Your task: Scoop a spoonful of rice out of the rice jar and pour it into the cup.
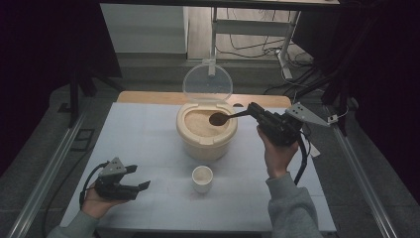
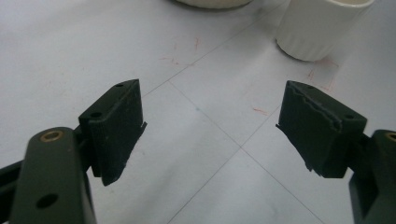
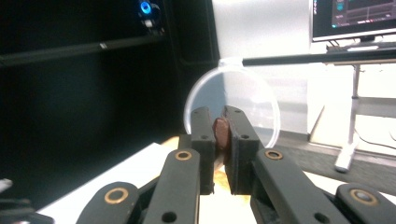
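I had the right gripper (image 1: pixel 252 111) raised over the far right of the desk (image 1: pixel 148 129), its fingers (image 3: pixel 203 135) clamped on the handle of a brown spoon (image 1: pixel 218 119) whose bowl sat just above the rice in the open cream container (image 1: pixel 206 141), the clear round lid (image 1: pixel 207 83) standing upright behind it. The left gripper (image 1: pixel 140 177) rested low at the near left of the desk with its fingers (image 2: pixel 116 126) wide apart and holding nothing. A small white cup (image 1: pixel 202 178) stood just in front of the container, between my two hands.
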Action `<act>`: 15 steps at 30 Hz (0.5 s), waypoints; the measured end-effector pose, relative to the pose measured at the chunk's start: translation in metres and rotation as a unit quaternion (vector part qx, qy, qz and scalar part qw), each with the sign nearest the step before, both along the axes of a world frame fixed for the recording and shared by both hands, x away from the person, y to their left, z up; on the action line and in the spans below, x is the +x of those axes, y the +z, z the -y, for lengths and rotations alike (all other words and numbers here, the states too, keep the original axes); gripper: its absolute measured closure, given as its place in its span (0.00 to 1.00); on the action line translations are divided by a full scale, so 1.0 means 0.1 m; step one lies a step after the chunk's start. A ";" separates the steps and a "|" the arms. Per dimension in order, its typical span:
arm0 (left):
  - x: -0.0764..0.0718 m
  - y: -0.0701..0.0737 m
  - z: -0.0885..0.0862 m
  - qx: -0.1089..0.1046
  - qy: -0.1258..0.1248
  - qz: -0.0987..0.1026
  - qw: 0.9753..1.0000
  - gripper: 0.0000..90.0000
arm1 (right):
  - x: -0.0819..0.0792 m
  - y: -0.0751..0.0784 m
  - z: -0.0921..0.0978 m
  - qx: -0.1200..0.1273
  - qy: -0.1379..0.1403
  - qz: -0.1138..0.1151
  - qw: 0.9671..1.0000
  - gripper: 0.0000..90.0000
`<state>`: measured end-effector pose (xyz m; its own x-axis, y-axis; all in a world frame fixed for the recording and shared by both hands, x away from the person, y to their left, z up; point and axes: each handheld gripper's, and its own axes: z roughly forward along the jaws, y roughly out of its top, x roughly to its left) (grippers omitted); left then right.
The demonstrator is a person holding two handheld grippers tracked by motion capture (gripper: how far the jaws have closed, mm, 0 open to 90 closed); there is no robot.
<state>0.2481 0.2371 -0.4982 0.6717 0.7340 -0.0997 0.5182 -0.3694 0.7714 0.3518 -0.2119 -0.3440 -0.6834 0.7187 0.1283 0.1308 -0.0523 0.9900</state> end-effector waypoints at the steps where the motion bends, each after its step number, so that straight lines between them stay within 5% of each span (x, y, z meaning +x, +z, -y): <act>1: 0.00 0.00 0.00 0.000 0.000 0.000 1.000 0.24 | 0.02 -0.01 -0.02 -0.009 -0.005 -0.001 1.000 0.92; 10: 0.00 -0.01 -0.01 0.000 0.001 -0.002 1.000 0.25 | 0.16 -0.10 -0.12 -0.047 -0.032 -0.015 0.998 0.92; 15: 0.01 -0.01 -0.01 0.001 0.000 -0.003 1.000 0.25 | 0.18 -0.12 -0.19 -0.104 -0.053 -0.001 0.993 0.92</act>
